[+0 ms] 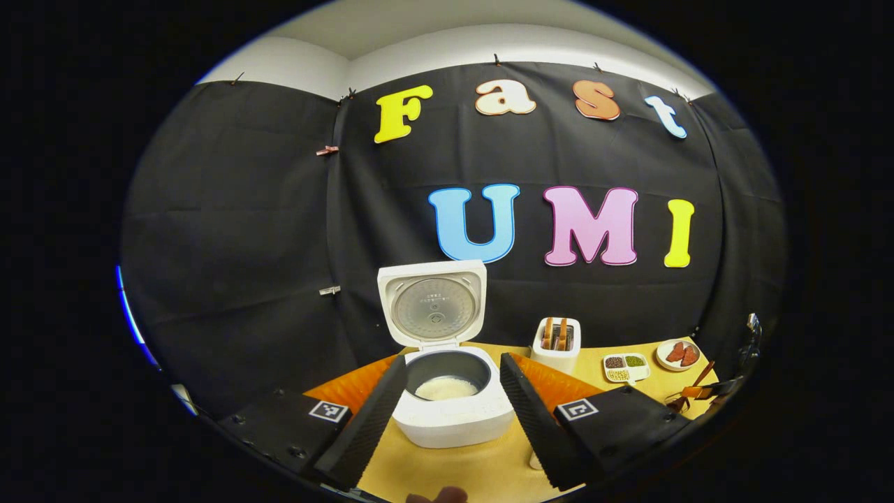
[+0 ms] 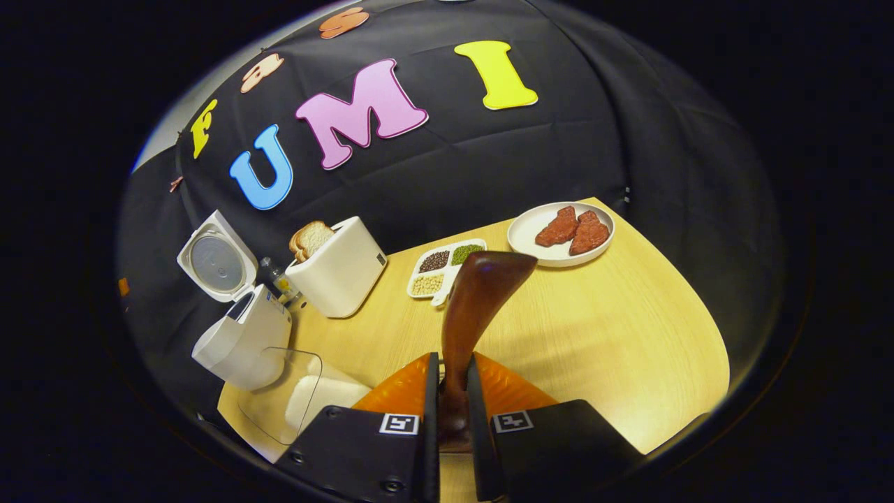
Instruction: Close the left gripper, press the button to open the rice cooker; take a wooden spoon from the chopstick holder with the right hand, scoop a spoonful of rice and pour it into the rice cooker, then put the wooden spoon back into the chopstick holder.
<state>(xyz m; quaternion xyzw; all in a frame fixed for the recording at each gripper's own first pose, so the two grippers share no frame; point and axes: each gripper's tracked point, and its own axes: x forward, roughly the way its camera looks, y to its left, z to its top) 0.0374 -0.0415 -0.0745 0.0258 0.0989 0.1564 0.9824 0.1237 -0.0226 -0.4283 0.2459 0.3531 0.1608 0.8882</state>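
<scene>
Wooden table point(image 2: 594, 335), right tool point(image 2: 452, 412) pinching wooden spoon point(image 2: 475, 307) — left tool point(image 1: 447, 412) spread before rice cooker point(image 1: 450, 398)

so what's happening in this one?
A person is running two handheld tools at a table. The rice cooker is already open, lid up, with rice in the pot. The left tool hovers in front of it with its jaws apart, holding nothing. The right tool is shut on the wooden spoon, held up over the table, bowl pointing away. A clear container of rice sits near the cooker. Whether the spoon is loaded can't be told from here.
</scene>
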